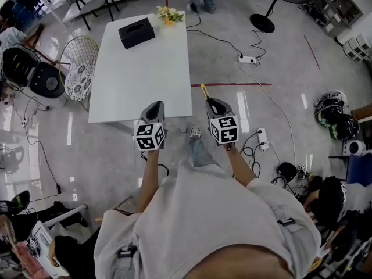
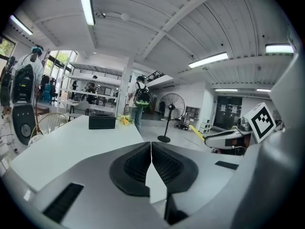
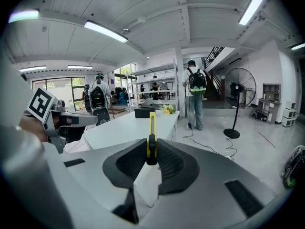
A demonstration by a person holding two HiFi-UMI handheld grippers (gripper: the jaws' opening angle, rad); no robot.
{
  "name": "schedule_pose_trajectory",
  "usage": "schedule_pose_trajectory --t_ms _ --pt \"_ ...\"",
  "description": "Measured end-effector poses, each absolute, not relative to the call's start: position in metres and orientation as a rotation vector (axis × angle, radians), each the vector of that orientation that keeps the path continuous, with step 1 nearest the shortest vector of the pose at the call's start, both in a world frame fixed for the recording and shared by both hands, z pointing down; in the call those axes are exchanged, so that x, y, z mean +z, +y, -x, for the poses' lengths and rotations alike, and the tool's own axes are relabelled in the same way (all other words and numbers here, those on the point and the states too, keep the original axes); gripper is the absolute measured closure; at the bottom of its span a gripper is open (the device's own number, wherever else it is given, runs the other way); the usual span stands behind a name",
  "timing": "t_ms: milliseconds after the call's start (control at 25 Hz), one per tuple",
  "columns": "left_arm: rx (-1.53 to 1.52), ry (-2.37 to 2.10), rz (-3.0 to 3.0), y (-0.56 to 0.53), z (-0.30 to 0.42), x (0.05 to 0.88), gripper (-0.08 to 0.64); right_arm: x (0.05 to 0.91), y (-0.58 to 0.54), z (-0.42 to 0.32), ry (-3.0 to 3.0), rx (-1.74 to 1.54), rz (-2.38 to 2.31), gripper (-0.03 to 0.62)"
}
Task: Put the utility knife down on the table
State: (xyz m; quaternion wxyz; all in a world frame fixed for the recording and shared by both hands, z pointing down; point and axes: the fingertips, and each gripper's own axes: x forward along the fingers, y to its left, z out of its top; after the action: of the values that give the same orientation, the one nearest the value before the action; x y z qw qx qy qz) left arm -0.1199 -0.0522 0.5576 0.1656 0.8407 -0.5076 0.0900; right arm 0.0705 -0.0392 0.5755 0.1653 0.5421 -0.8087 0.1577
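Head view: a white table fills the upper middle of the frame. A black box and some flowers sit at its far end. The left gripper is at the table's near edge, low in the middle. The right gripper is just right of the table's near right corner, over the floor. A yellow knife sticks out of its tip and points up the frame. The knife is near the table but does not touch it. A fan stands on the floor at the upper right.

Left gripper view: the left gripper's two jaws are pressed together and there is nothing between them. The table spreads out to the left, with the box far back on it. The right gripper shows at the right edge, with the knife sticking out of it.

Right gripper view: the right gripper's jaws squeeze the knife's dark lower end. They are only a little apart. The yellow part stands up in the middle of the frame, in front of the table. The left gripper is at the left.
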Motion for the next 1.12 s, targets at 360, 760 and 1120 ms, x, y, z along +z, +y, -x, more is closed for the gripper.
schedule_pose_trajectory --t_ms 360,760,1120 --pt "0.283 -1.485 -2.369 -0.134 0.121 0.550 0.537 0.571 -0.128 -0.072 -2.329 0.461 -1.507 0.509" --pt "0.332 -1.573 -2.315 -0.218 0.127 0.542 0.537 0.561 -0.234 -0.070 -2.404 0.464 -1.441 0.511" --pt "0.377 -1.632 -2.260 -0.262 0.132 0.547 0.537 0.574 -0.289 -0.065 -2.436 0.503 -1.366 0.509"
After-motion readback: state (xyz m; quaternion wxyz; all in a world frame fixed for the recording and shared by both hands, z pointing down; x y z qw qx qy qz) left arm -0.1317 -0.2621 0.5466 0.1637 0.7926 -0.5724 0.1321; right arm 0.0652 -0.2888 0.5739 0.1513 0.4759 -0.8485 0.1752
